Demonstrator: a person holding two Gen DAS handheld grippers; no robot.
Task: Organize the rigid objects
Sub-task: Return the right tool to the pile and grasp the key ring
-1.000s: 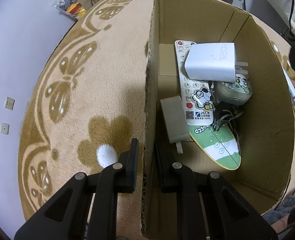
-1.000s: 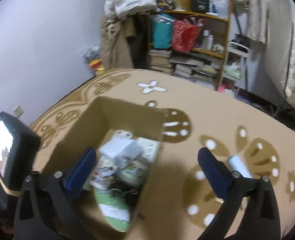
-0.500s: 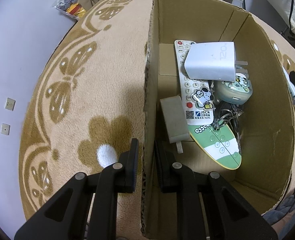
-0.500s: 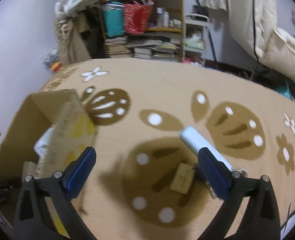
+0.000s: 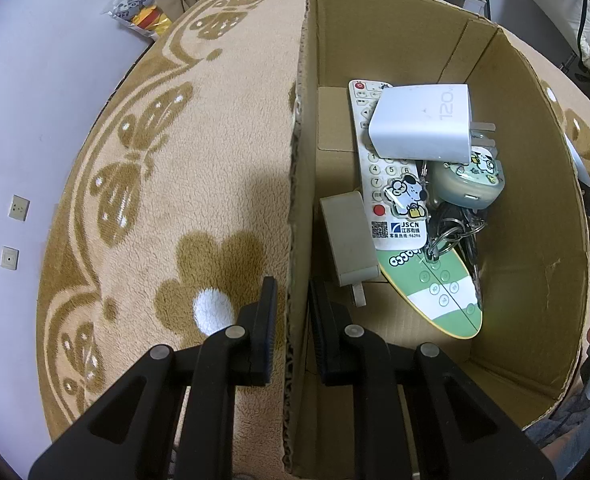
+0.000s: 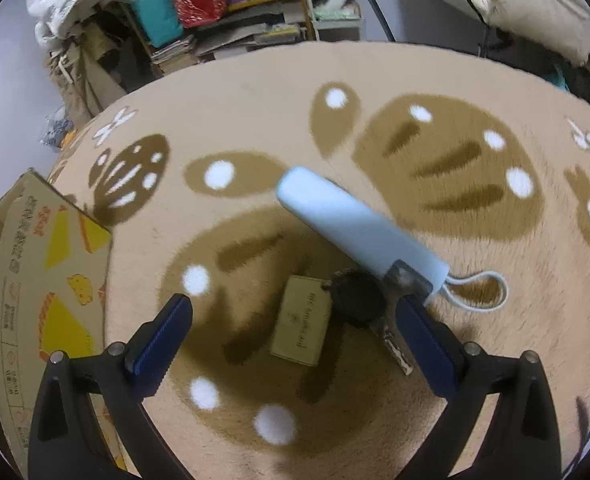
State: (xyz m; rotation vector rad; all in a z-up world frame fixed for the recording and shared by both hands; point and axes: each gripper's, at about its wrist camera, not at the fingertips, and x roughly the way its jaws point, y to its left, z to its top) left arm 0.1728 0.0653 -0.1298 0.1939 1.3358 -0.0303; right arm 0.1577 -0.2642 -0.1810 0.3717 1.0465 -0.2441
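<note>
While left gripper (image 5: pixel 289 312) pinches the box (image 5: pixel 300 184) wall, remotes, charger, keys sit inside; right gripper (image 6: pixel 295 330) hovers wide open, empty, over key tag (image 6: pixel 301 332) and blue case (image 6: pixel 359 228) left on rug.

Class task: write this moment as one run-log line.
left gripper: shut on cardboard box wall | right gripper: open above key tag | pale blue case: on rug
</note>
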